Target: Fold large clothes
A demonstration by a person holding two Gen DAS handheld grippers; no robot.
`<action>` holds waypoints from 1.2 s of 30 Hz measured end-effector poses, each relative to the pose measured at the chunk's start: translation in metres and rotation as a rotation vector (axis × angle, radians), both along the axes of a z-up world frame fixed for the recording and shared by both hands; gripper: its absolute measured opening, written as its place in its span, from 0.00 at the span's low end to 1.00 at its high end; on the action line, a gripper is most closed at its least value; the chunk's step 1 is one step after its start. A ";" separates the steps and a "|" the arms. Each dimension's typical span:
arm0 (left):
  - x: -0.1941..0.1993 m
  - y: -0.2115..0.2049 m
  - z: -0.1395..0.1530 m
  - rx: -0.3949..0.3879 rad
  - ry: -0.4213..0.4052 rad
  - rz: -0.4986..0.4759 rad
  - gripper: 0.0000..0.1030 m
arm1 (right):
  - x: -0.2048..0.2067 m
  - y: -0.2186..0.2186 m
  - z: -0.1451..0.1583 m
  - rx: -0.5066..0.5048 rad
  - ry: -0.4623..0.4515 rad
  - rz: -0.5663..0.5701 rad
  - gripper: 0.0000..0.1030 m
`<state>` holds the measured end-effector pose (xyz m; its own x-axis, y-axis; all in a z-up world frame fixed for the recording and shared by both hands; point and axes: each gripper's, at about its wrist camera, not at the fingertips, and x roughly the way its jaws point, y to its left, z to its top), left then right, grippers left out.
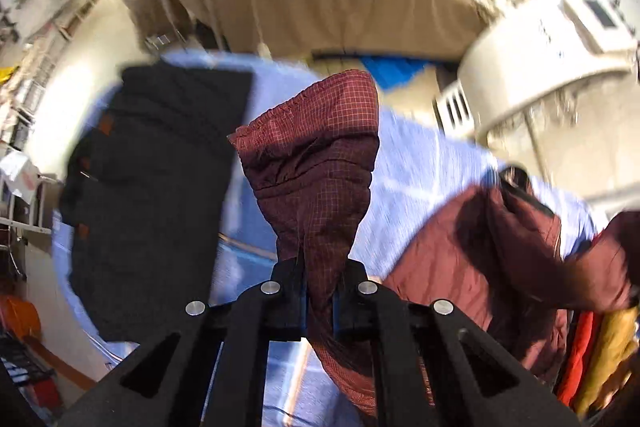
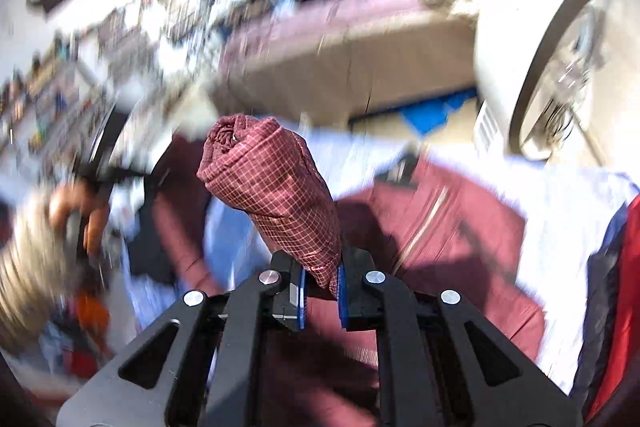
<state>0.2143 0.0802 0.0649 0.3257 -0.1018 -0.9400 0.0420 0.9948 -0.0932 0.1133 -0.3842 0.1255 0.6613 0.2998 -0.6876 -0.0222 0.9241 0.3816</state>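
Note:
A maroon padded jacket with a fine grid pattern is held by both grippers over a light blue cloth-covered table point(image 1: 416, 163). My left gripper point(image 1: 320, 291) is shut on a bunched end of the jacket point(image 1: 316, 163), which stands up ahead of the fingers. The jacket's body point(image 1: 472, 247) lies on the table to the right. My right gripper point(image 2: 322, 291) is shut on another bunched end of the jacket point(image 2: 272, 179). The jacket's body point(image 2: 440, 227) spreads below it on the table point(image 2: 560, 211). Both views are motion-blurred.
A folded black garment point(image 1: 160, 163) lies on the table's left part. Red and yellow clothes point(image 1: 592, 355) hang at the right edge. A tan draped table point(image 1: 320, 11) and a white machine point(image 1: 560, 51) stand beyond. The person's hand point(image 2: 80, 211) shows at left.

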 end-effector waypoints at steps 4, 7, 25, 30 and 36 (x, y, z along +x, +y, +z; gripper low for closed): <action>-0.016 0.062 0.100 -0.030 -0.206 0.108 0.08 | 0.005 -0.078 0.074 0.019 -0.154 -0.192 0.11; -0.037 0.092 0.158 -0.065 -0.323 0.168 0.07 | -0.011 -0.132 0.118 -0.040 -0.218 -0.329 0.09; -0.034 0.147 0.007 0.007 -0.041 0.395 0.28 | -0.090 -0.154 -0.035 0.003 0.176 -0.538 0.14; -0.060 0.154 -0.042 -0.037 0.021 0.416 0.79 | -0.105 -0.146 -0.079 0.066 0.274 -0.579 0.65; -0.114 0.140 -0.068 -0.035 0.030 0.355 0.85 | -0.123 -0.127 -0.090 0.035 0.341 -0.540 0.66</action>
